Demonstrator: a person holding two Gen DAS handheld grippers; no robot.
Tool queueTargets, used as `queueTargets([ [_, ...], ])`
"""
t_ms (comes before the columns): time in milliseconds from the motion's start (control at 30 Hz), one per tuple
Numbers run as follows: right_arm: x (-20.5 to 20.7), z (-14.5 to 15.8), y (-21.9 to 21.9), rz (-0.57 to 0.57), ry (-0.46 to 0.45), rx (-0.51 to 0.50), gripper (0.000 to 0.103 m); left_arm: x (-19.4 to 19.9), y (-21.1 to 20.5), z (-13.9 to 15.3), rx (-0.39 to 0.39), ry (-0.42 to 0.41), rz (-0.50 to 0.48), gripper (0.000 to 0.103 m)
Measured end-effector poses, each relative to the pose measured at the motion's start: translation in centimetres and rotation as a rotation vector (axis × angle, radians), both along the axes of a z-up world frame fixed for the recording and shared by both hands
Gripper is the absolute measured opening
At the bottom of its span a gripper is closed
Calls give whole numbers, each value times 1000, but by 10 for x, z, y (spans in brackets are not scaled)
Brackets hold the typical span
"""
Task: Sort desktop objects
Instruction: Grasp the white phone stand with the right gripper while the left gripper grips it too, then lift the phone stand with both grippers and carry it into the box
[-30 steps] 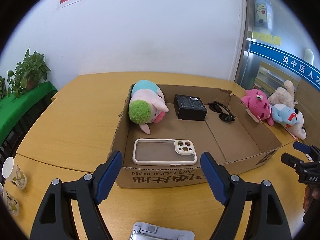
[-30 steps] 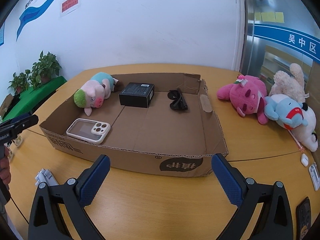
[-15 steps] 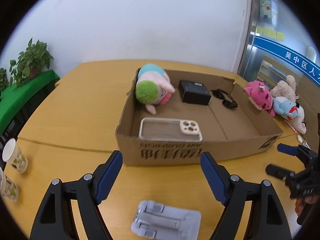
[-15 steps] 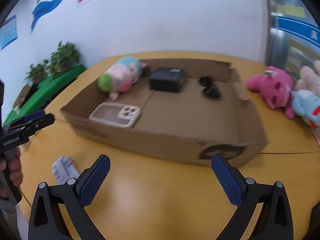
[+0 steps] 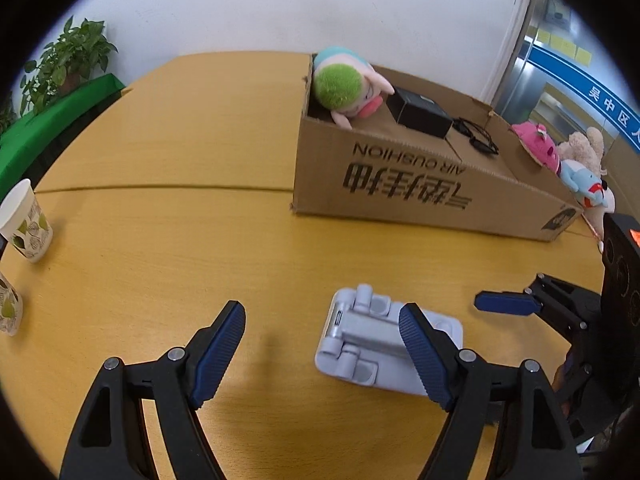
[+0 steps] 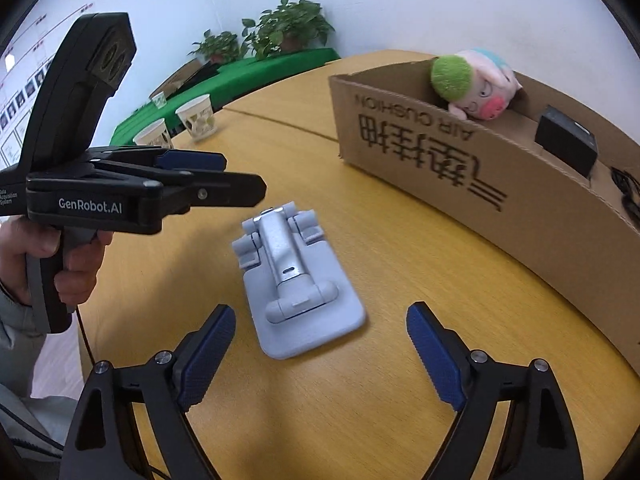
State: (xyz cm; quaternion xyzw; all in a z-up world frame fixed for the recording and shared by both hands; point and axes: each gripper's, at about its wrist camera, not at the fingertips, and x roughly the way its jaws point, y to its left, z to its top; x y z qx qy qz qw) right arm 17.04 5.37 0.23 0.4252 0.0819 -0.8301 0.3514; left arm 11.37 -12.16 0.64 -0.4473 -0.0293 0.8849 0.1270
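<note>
Grey folded phone stand on wooden desk, both tongs nearing, nothing gripped.
L view: left tongs closing on air; stand at 3 o'clock, behind right pad. R view: right tongs closing, unclenched; stand dead ahead at 12, long axis approx. 11–5, so R nearer. Cardboard box w/ plush at 2; plants, white wall beyond.

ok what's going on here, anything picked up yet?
Nothing yet. A person holds a tool in each hand over the wooden table, both aimed at the folded grey phone stand lying flat in front of the cardboard box. The right tool has the stand just ahead of its closing jaws, not touching. The left tool sits beside it, jaws also closing on nothing. A plush pig, black box and sunglasses are in the box.
</note>
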Motion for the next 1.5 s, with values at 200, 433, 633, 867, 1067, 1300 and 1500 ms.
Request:
queueTargets([
  [200, -8, -13, -7, -11, -16, 5, 65, -1, 2, -19, 53, -59, -64, 50],
  [433, -10, -12, 6, -9, -16, -9, 53, 3, 16, -26, 73, -98, -122, 30],
  [633, -19, -13, 37, -89, -47, -27, 52, 4, 34, -27, 92, -108, -122, 30],
  [867, -19, -13, 44, -147, -56, -50, 51, 4, 46, -27, 92, -96, -95, 29],
  [1067, -24, -14, 49, -185, -66, -91, 41, 8, 53, -25, 74, -79, -103, 28],
  [1300, -15, -3, 65, -231, -18, -110, 39, 11, 70, 0, 67, 21, -136, 27],
  [1500, -8, 40, 92, -305, 103, -144, 39, 4, 99, 50, 74, 170, -214, 27],
])
